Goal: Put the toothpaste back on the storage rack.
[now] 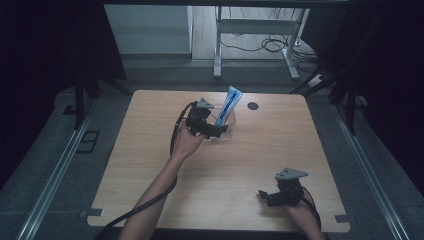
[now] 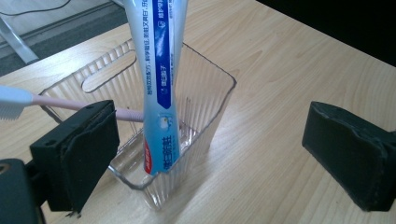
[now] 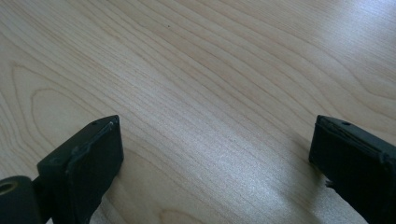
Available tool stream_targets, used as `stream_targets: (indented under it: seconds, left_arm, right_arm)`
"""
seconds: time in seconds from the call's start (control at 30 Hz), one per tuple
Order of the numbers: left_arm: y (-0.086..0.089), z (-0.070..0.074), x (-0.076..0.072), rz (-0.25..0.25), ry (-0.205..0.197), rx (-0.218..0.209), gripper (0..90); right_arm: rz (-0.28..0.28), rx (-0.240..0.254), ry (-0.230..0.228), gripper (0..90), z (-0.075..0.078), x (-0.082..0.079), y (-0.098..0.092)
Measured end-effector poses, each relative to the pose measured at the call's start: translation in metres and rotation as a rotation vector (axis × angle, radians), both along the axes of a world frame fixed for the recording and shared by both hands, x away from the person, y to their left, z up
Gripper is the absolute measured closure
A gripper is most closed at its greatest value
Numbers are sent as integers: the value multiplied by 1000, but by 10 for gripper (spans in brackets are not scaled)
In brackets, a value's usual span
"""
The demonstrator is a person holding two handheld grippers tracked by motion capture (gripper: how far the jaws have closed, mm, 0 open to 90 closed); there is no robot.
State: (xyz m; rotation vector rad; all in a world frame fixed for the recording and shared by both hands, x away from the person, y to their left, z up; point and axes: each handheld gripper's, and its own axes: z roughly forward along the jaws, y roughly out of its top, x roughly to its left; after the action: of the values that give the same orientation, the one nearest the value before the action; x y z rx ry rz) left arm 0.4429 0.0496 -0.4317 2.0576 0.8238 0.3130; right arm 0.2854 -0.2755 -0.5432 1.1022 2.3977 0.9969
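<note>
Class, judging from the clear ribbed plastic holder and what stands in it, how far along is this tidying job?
Done: the blue-and-white toothpaste tube and pink-handled toothbrush already stand in the clear ribbed plastic holder. In hand: nothing; the left claw is open around the holder's corner, gripping nothing. The right claw is open over the bare wooden table. Left: probably only withdrawing.

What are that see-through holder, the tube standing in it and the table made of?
The ribbed clear holder looks like hard, glossy plastic: you see straight through its walls. The toothpaste tube seems soft printed plastic or laminate, smooth with a slight sheen and pinched flat at one end. The table shows pale wood grain, matte; whether solid wood or laminate cannot be told.
</note>
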Motion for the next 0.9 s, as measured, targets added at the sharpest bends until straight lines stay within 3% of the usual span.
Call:
stream_targets:
  seconds: [0.37, 0.6, 0.9]
  left_arm:
    - [5, 2, -14, -19, -31, 14, 13]
    - [8, 0, -24, -34, -28, 25, 9]
    - [17, -8, -38, -41, -16, 9, 9]
  right_arm:
    - [0, 0, 0, 28, 0, 0, 0]
    - [0, 1, 1, 28, 0, 0, 0]
    - [0, 0, 0, 28, 0, 0, 0]
